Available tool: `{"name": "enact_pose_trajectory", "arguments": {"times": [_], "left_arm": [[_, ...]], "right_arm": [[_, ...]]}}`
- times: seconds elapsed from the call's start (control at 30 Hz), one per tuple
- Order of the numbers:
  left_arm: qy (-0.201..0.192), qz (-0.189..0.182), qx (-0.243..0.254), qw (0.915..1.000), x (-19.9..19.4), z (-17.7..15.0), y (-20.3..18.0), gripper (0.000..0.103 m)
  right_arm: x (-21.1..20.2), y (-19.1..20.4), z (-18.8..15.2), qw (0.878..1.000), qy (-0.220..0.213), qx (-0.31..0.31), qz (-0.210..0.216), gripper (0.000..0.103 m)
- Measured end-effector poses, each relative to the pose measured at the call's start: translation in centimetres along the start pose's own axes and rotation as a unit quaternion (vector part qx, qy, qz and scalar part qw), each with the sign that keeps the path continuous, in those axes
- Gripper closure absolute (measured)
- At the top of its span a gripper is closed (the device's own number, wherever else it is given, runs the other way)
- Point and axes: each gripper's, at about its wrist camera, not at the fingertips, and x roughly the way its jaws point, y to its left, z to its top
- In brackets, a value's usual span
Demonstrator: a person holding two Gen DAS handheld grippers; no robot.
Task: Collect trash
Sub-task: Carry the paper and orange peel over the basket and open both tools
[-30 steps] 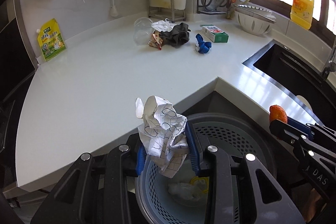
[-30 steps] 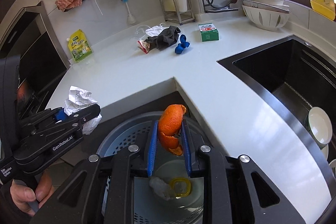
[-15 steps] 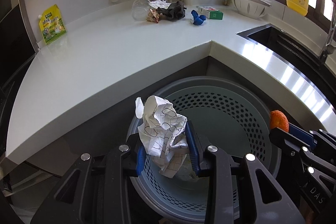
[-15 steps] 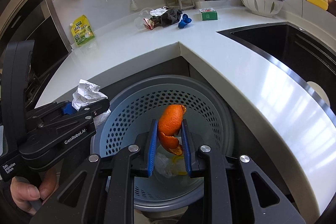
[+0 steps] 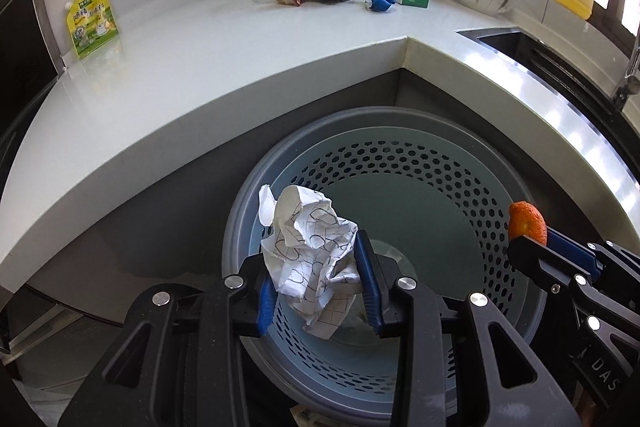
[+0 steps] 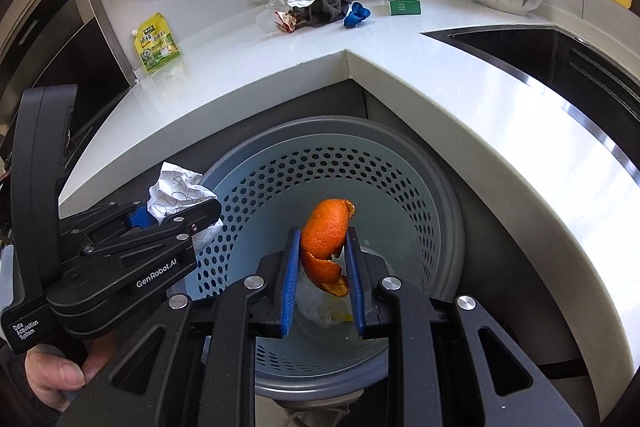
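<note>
On the left, a crumpled printed paper (image 5: 312, 259) is pinched between the blue pads of the left gripper (image 5: 318, 281), which has been lowered since a second ago so that the paper is now held over the open mouth of the perforated grey bin (image 5: 440, 187) instead of level with the white countertop (image 5: 200, 59). On the right, an orange peel (image 6: 325, 239) is clamped by the right gripper (image 6: 322, 267), likewise brought down above the bin's middle, where earlier trash (image 6: 320, 303) is seen at the bottom.
</note>
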Motion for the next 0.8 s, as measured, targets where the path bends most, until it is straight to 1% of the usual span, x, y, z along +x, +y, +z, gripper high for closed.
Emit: {"name": "enact_pose_trajectory", "arguments": {"times": [0.2, 0.4, 0.63, 0.73, 0.8], "left_arm": [[0.012, -0.003, -0.004, 0.9999, 0.9, 0.0, 0.2, 0.068], [0.014, -0.002, -0.008, 0.9999, 1.3, 0.1, 0.4, 0.065], [0.019, -0.001, -0.014, 0.9997, 1.7, 0.0, 0.6, 0.061], [0.015, 0.002, -0.012, 0.9998, 1.5, 0.0, 0.5, 0.055], [0.015, 0.004, -0.011, 0.9998, 1.4, 0.0, 0.4, 0.053]], "right_arm": [[0.7, 0.0, -0.1, 1.0, 0.009, -0.001, 0.001, 0.081], [1.0, -0.3, -0.3, 1.0, 0.015, 0.003, 0.005, 0.081], [0.9, -0.4, -0.2, 1.0, 0.012, 0.003, 0.005, 0.08], [0.7, -0.4, -0.2, 1.0, 0.009, 0.005, 0.004, 0.077], [0.5, -0.6, -0.2, 1.0, 0.003, 0.009, 0.003, 0.067]]}}
